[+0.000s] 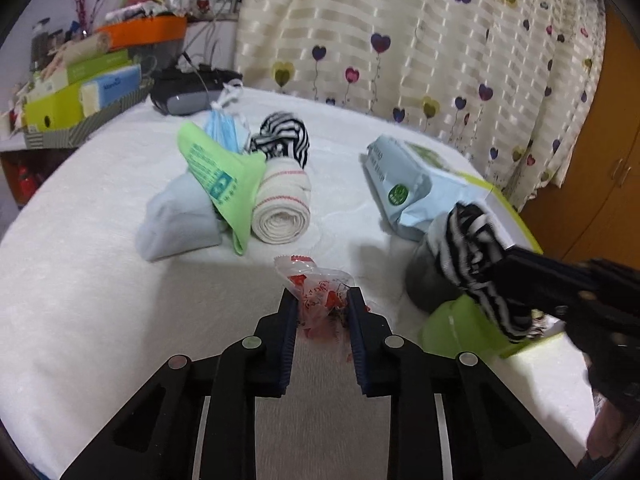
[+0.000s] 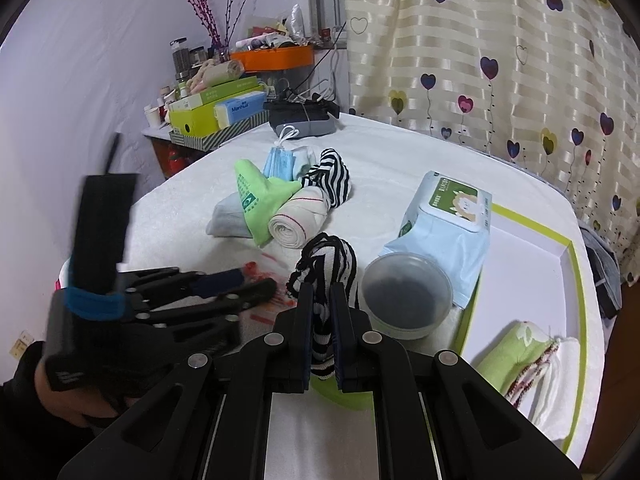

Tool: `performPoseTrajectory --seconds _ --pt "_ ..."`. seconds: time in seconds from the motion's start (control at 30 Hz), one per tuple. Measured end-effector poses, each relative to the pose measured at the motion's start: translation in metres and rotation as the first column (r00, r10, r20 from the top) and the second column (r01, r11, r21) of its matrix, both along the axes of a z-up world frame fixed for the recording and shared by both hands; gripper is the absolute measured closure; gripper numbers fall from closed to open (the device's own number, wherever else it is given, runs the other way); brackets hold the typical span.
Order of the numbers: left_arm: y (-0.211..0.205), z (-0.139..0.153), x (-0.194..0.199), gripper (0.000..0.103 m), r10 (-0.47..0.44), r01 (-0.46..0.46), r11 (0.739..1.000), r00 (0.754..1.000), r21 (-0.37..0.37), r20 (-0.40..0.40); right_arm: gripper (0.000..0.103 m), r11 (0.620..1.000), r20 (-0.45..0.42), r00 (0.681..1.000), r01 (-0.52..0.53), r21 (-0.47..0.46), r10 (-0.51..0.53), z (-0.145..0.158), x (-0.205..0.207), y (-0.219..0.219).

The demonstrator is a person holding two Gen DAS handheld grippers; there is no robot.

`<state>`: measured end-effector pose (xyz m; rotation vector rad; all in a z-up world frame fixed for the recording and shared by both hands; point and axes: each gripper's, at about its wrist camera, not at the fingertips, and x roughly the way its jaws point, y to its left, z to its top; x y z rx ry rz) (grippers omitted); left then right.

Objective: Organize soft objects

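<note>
My right gripper [image 2: 322, 294] is shut on a black-and-white striped sock [image 2: 330, 258] and holds it above the table; it also shows in the left wrist view [image 1: 476, 256]. My left gripper [image 1: 321, 297] has its jaws on either side of a red-and-clear plastic wrapper [image 1: 316, 280] lying on the white tablecloth. A pile sits mid-table: a light blue sock [image 1: 176, 216], a green sock [image 1: 224, 180], a rolled cream cloth [image 1: 282, 204], another striped sock [image 1: 282, 140] and blue face masks [image 1: 224, 130].
A pack of wet wipes [image 2: 444, 220] lies partly in a white tray with a green rim [image 2: 576, 264] at the right. A lidded round tub [image 2: 406, 294] stands by it. Folded green and white cloths [image 2: 532, 364] lie in the tray. Boxes [image 2: 212, 110] and a dark device [image 2: 304, 118] stand at the back.
</note>
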<state>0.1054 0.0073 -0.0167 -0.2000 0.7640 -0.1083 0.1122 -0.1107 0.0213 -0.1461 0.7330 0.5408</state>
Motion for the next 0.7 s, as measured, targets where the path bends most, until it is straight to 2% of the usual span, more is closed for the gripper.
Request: performPoseTrajectory --seconds 0.43,0.7 --pt "-0.006 0.041 -0.047 0.080 0.004 -0.007 1.000 0.992 0.025 0.125 0.095 1.000 0.043 0.999 0.003 0.015 -0.003 0.015 -0.031 -0.003" --pt "-0.009 0.047 -0.058 0.080 0.011 -0.014 1.000 0.991 0.022 0.136 0.095 1.000 0.055 0.998 0.011 0.025 -0.013 0.017 -0.041 -0.009"
